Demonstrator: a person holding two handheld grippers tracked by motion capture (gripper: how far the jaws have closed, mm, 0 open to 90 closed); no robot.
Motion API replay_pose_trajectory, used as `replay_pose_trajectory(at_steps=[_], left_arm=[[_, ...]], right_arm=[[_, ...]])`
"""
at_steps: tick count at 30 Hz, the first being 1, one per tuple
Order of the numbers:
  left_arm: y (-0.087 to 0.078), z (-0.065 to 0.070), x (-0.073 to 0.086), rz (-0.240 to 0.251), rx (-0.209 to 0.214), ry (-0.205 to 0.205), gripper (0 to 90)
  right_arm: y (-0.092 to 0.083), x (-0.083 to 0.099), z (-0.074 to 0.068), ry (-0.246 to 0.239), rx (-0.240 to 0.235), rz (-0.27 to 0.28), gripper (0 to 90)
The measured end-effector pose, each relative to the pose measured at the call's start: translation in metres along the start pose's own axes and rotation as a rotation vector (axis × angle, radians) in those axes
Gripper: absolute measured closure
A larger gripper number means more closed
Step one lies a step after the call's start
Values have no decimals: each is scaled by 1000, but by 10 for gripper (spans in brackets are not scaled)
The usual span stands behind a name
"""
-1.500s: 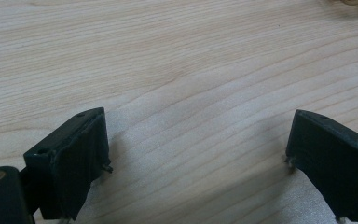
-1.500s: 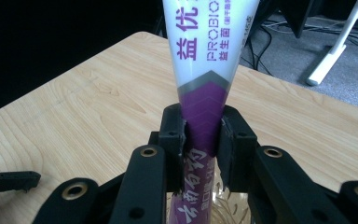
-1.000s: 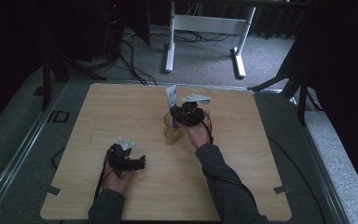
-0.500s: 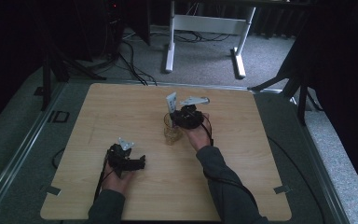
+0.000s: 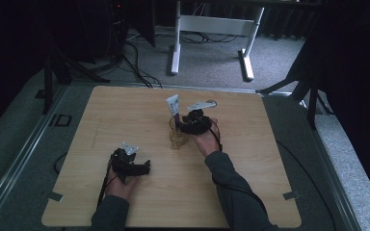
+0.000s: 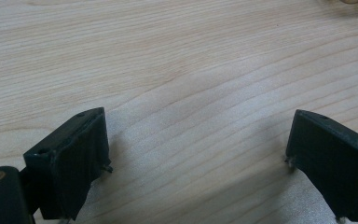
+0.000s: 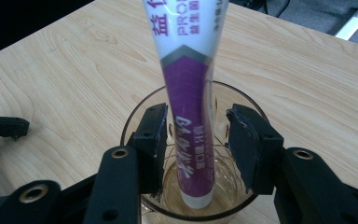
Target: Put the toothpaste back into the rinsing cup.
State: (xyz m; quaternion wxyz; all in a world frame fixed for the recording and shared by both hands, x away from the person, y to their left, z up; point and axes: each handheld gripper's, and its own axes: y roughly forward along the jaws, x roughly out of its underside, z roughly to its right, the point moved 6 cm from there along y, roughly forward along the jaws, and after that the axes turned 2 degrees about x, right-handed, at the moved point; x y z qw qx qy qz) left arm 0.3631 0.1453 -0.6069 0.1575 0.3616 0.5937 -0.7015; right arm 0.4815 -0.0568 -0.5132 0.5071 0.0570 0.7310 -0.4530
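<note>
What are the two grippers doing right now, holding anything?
Left gripper: open, holding nothing, over bare table.
Right gripper: jaws just opened, tube between them, standing in the glass.

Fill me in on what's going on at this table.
A person works two hand-held grippers at a wooden table. The right gripper has just been opening its jaws around a purple-and-white toothpaste tube, which now stands cap-down in a clear glass cup; the pads no longer press on it. The left gripper rests open over bare wood, holding nothing.
</note>
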Motion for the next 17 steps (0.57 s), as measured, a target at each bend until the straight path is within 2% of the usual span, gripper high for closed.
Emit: replay_pose_trajectory(at_steps=[5, 17], left_arm=[[0, 0, 0, 0, 0, 1, 58], [0, 0, 0, 0, -1, 1, 57]], right_arm=[[-5, 1, 1, 0, -4, 12, 558], [-35, -2, 9, 14, -14, 86, 539]])
